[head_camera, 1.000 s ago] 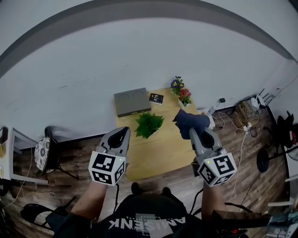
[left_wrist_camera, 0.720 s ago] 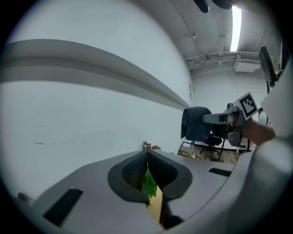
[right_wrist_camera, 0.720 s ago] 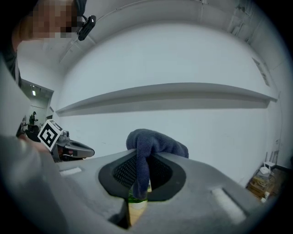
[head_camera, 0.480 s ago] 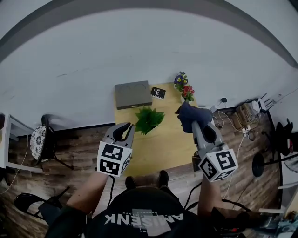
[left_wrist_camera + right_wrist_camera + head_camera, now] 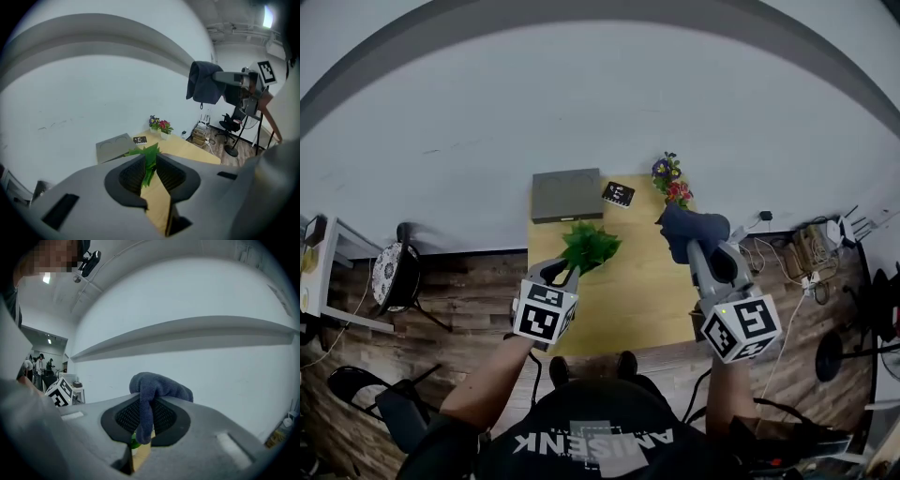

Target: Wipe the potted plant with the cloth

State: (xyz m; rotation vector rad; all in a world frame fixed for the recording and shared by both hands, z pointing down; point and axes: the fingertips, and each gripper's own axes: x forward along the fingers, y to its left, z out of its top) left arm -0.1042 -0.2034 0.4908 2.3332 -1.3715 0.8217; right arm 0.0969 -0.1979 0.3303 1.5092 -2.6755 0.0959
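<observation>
The potted plant (image 5: 590, 246) is seen from above in the head view, standing on the far left part of the wooden table (image 5: 628, 300), in front of a grey board (image 5: 567, 194) and well apart from a small pot of flowers (image 5: 670, 180). Its leaves are spread outward and are overlapped by the tips of the left gripper (image 5: 563, 271).

Only in the left gripper view are that gripper's jaws shown slightly parted, with green leaves filling the gap at the tips and bare table below. Whether the pads touch the leaves cannot be told.

The right gripper (image 5: 698, 246) is clenched on the dark blue cloth (image 5: 689, 228). Only in the left gripper view is the cloth shown raised well above the table, bunched, its long axis hanging downward. In the right gripper view it is draped over the jaw tips.
</observation>
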